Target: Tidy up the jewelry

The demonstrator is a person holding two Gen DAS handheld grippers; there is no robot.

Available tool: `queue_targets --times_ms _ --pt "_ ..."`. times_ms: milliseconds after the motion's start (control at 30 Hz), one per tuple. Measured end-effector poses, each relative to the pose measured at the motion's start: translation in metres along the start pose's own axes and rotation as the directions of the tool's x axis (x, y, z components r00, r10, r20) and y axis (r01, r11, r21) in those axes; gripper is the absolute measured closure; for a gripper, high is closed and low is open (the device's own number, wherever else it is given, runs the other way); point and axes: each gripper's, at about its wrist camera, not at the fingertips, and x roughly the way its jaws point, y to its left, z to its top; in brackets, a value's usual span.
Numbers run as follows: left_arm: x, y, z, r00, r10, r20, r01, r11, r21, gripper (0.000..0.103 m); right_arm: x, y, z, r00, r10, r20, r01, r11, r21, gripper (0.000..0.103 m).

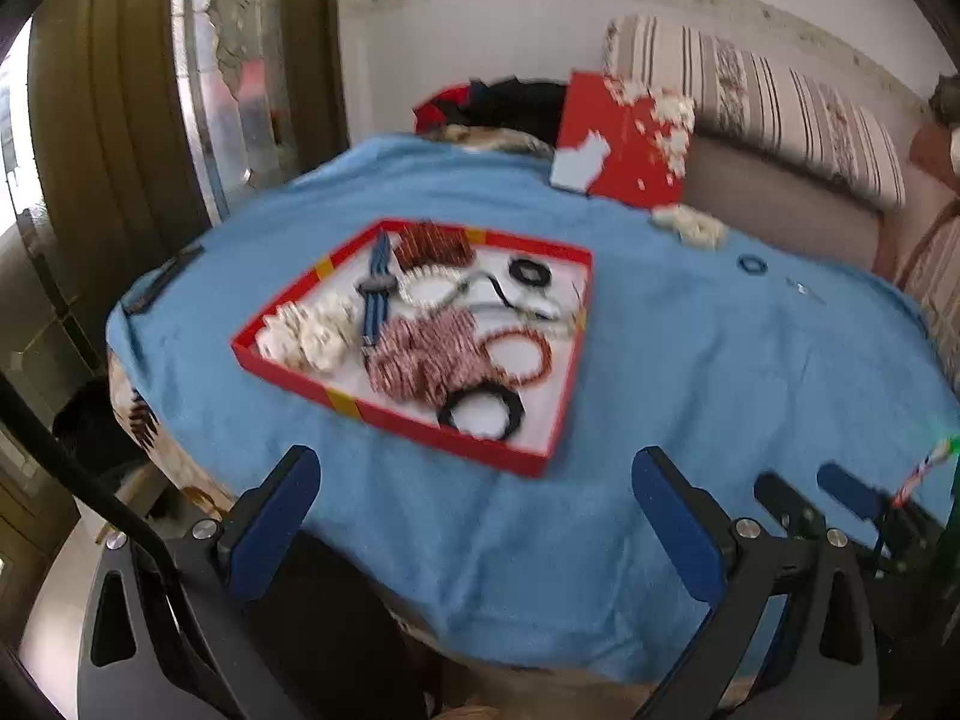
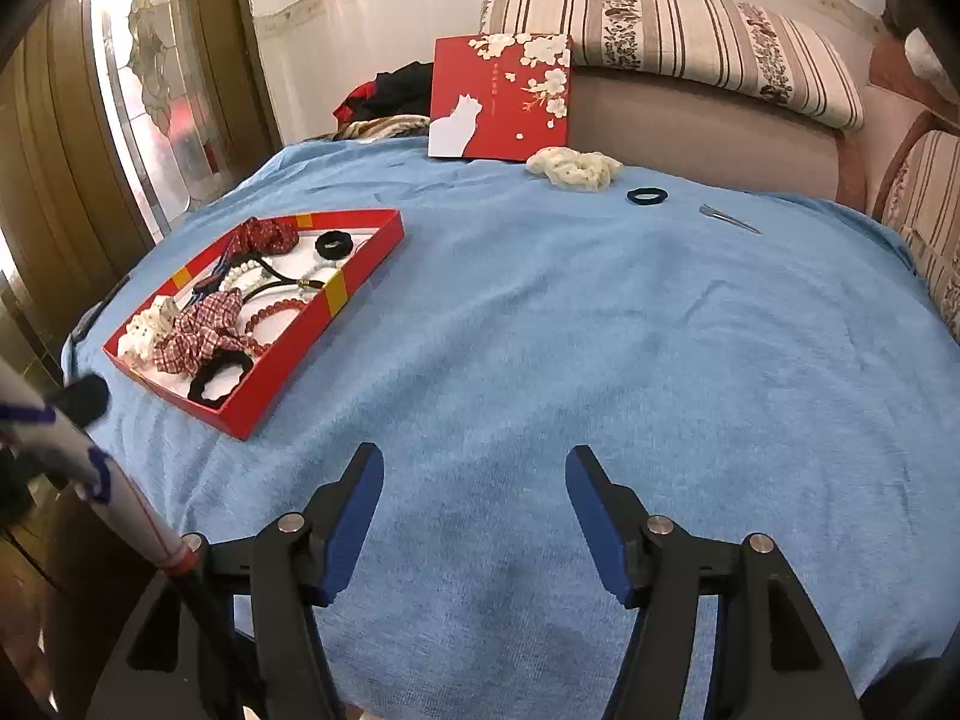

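A red tray (image 1: pixel 390 420) (image 2: pixel 282 387) lies on the blue cloth and holds several scrunchies, hair ties, bead bracelets and a blue watch (image 1: pixel 377 294). Loose on the cloth at the far side lie a cream scrunchie (image 2: pixel 573 169) (image 1: pixel 690 227), a dark hair tie (image 2: pixel 647 196) (image 1: pixel 752 264) and a metal hair clip (image 2: pixel 729 219). My left gripper (image 1: pixel 477 516) is open and empty, just in front of the tray. My right gripper (image 2: pixel 474 510) is open and empty over bare cloth, right of the tray.
A red lid with white blossoms and a cat (image 2: pixel 501 99) (image 1: pixel 624 138) leans at the table's far edge against a sofa with a striped cushion (image 2: pixel 672 36). A wooden door frame and window (image 2: pixel 150 90) stand at the left. Blue cloth (image 2: pixel 570 324) covers the round table.
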Motion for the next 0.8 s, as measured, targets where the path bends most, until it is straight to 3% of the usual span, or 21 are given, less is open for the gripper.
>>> queue_targets --times_ms 500,800 --pt "0.015 0.022 -0.008 0.995 0.086 -0.059 -0.088 0.996 -0.024 0.0 0.003 0.022 -0.005 0.999 -0.05 -0.006 0.05 0.996 -0.08 0.031" --pt "0.012 0.013 -0.012 0.993 0.102 -0.067 -0.099 0.994 0.035 0.0 0.001 0.024 -0.005 0.998 -0.068 -0.006 0.068 0.994 -0.083 0.031"
